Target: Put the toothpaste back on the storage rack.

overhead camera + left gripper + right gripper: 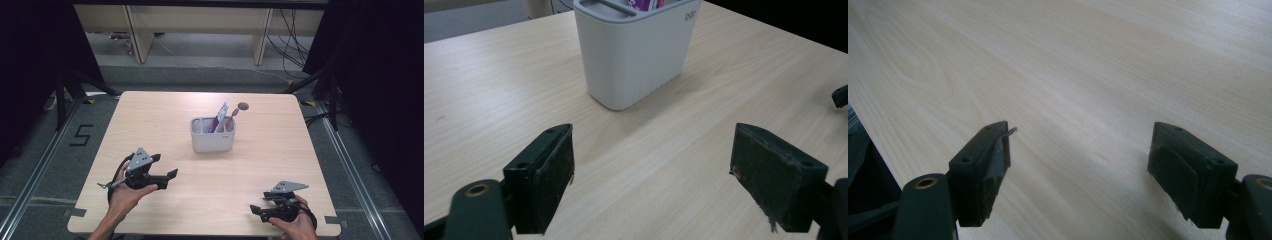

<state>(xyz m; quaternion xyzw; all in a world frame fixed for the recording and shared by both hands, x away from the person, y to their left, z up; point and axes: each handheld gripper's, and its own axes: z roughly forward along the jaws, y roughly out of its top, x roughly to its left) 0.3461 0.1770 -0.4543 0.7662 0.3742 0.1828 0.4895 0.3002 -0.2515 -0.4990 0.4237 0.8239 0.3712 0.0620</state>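
We held both tongs wide open w/ nothing in them: left tongs (pixel 169 179) near-left on the table (pixel 280 150), right tongs (pixel 256 212) near-right. The grey holder (pixel 212 135) stood upright approx. mid-table, well apart from both, w/ a purple packet (pixel 220 116) and a round-headed tool (pixel 234 113) sticking out. Holder looked like stiff, smooth plastic, prob. light; we judged its rim or wall the best grip, squeezed gently lest it slip.

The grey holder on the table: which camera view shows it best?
The high view: the whole grey holder shows there, its compartments open from above, with a purple packet and a pink-handled tool standing in it. The left gripper view gives a closer look at its ribbed wall, cropped at the rim.
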